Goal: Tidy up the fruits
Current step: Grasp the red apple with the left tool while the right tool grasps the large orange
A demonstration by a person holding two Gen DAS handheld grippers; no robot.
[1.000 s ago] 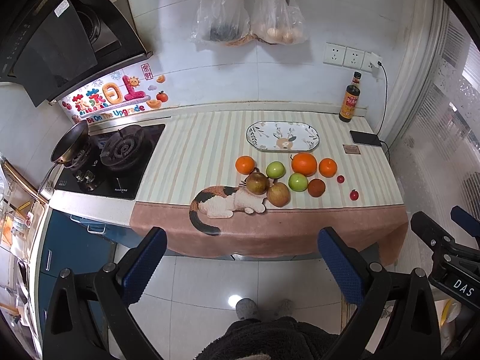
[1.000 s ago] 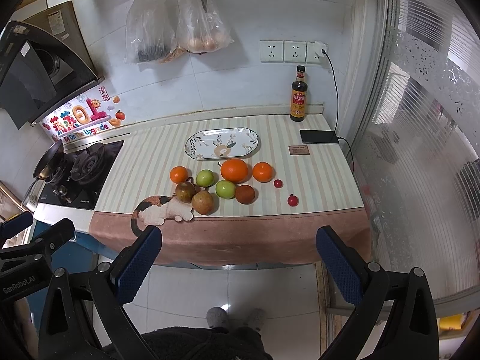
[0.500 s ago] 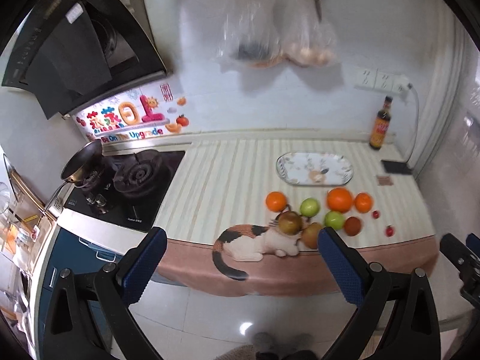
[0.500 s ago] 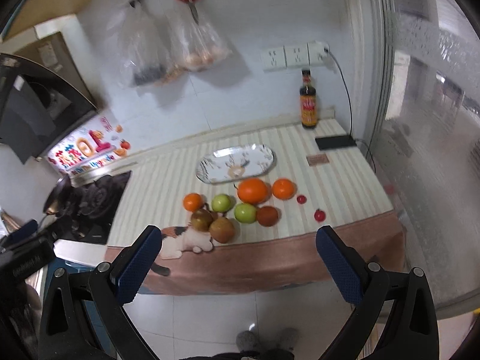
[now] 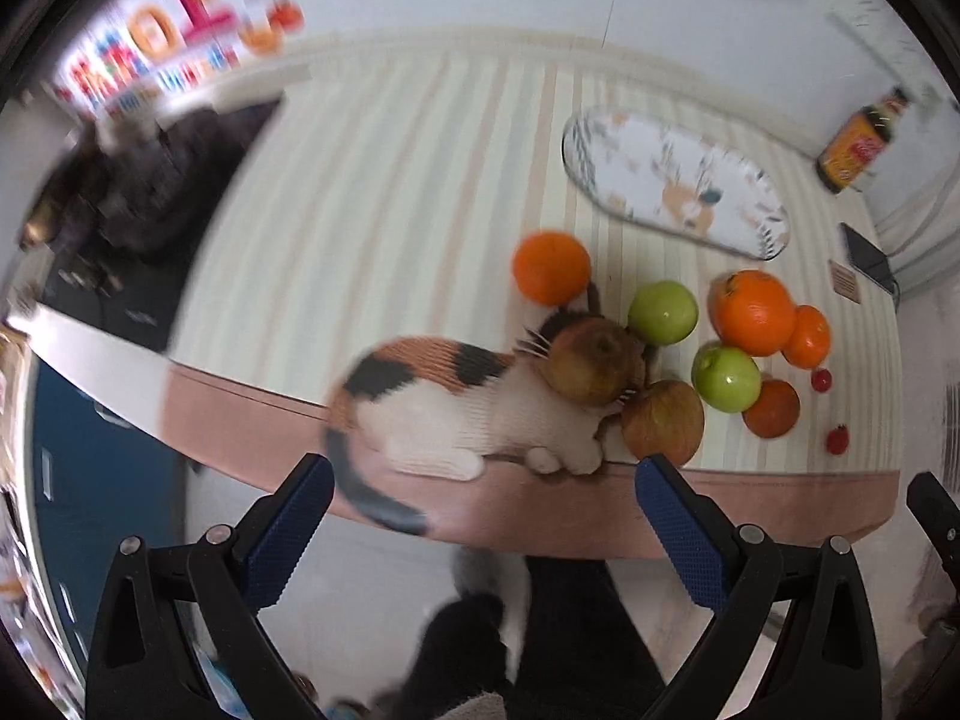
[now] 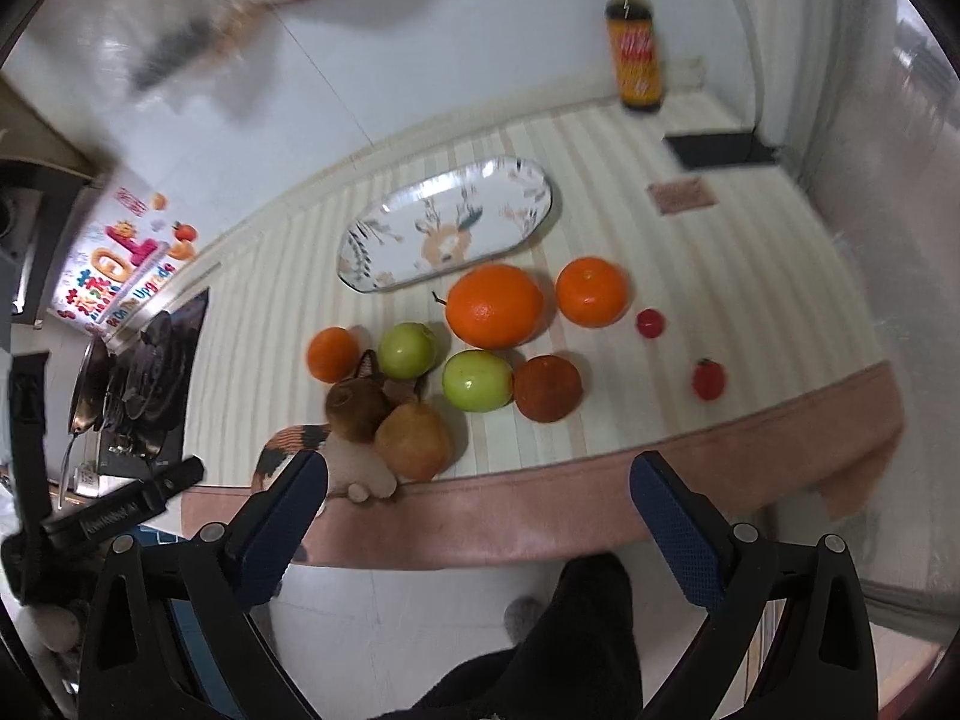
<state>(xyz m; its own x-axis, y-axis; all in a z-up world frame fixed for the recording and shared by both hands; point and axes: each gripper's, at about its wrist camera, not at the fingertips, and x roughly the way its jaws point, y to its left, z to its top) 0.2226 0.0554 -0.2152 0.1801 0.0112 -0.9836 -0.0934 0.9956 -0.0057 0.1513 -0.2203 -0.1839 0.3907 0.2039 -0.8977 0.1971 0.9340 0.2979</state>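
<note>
Both tools are wide apart and carry nothing: the left hand-held gripper [image 5: 483,507] hangs released off the near edge of the worktop [image 5: 372,228], and the right hand-held gripper [image 6: 480,510] likewise, its blue textured pads short of the cloth border. The fruit sits loose in a cluster toward the front: in the right wrist view a large orange [image 6: 494,306] at the centre, a smaller orange [image 6: 592,291] at 3 o'clock from it, a third small orange [image 6: 333,354] out at 9 o'clock, two glossy green apples [image 6: 477,381], a dull reddish-brown round fruit [image 6: 548,388], and two russet, matte pears [image 6: 413,441] at 7 o'clock, lying on the printed cat of the striped cloth. Two tiny red tomatoes [image 6: 708,379] lie apart at 4 o'clock. The oval glazed plate [image 6: 528,222], empty and shallow-rimmed, lies at 12 o'clock behind the cluster, the likely destination. The main risk, as I judge it, is rolling: these are smooth spheres touching one another, so nudging one could send its neighbours off the front edge, which the nearest pear almost overhangs. Waxy apple skin could also slip from hard pads, and the tomatoes might burst if squeezed.
</note>
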